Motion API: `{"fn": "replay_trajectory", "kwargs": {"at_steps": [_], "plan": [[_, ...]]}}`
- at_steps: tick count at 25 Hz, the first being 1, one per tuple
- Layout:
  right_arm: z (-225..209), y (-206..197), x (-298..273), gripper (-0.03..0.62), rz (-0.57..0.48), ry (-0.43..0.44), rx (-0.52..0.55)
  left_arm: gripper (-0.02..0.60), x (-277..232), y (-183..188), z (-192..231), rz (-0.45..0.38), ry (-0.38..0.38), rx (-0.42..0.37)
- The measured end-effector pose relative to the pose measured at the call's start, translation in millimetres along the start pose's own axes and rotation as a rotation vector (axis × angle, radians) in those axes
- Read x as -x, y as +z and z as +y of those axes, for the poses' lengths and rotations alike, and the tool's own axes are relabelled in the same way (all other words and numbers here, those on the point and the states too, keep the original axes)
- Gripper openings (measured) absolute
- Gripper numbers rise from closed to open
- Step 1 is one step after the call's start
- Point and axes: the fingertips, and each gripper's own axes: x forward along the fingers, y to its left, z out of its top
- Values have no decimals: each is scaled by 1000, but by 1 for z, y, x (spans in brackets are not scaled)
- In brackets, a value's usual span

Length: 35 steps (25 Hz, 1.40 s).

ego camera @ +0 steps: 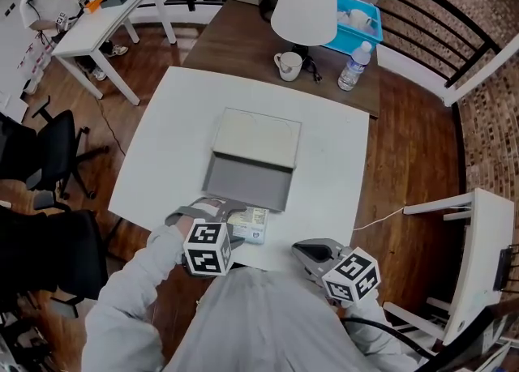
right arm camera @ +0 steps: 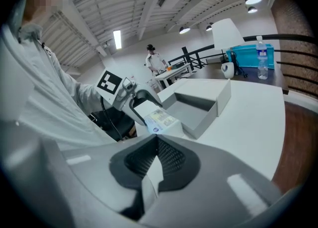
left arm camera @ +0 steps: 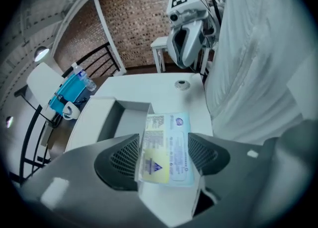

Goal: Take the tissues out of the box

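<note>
An open grey box (ego camera: 247,182) lies mid-table, its pale lid (ego camera: 258,137) folded back on the far side. In front of the box, near the table's front edge, my left gripper (ego camera: 235,221) is shut on a flat printed tissue pack (ego camera: 251,225). In the left gripper view the pack (left arm camera: 168,152) fills the gap between both pads, and the box (left arm camera: 124,117) sits just beyond. My right gripper (ego camera: 306,250) hovers shut and empty at the front edge, to the right of the pack. The right gripper view shows its jaws (right arm camera: 157,140) closed, with the pack (right arm camera: 160,119) and box (right arm camera: 196,108) ahead.
Behind the white table (ego camera: 340,160), a brown table holds a lamp (ego camera: 304,7), a mug (ego camera: 288,65), a water bottle (ego camera: 353,66) and a blue bin (ego camera: 361,22). A white chair (ego camera: 478,257) stands right; black office chairs (ego camera: 49,160) stand left. A railing runs behind.
</note>
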Motion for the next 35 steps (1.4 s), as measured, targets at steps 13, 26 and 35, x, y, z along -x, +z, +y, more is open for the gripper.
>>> {"fn": "replay_trajectory", "kwargs": {"at_steps": [13, 26, 35], "plan": [[8, 17, 0, 2, -51, 45, -10, 15, 123, 60, 27, -577, -27, 355], [12, 65, 12, 2, -191, 104, -118, 15, 147, 51, 22, -1007, -226, 804], [14, 63, 6, 2, -149, 80, -69, 15, 141, 52, 21, -940, -220, 762]]}}
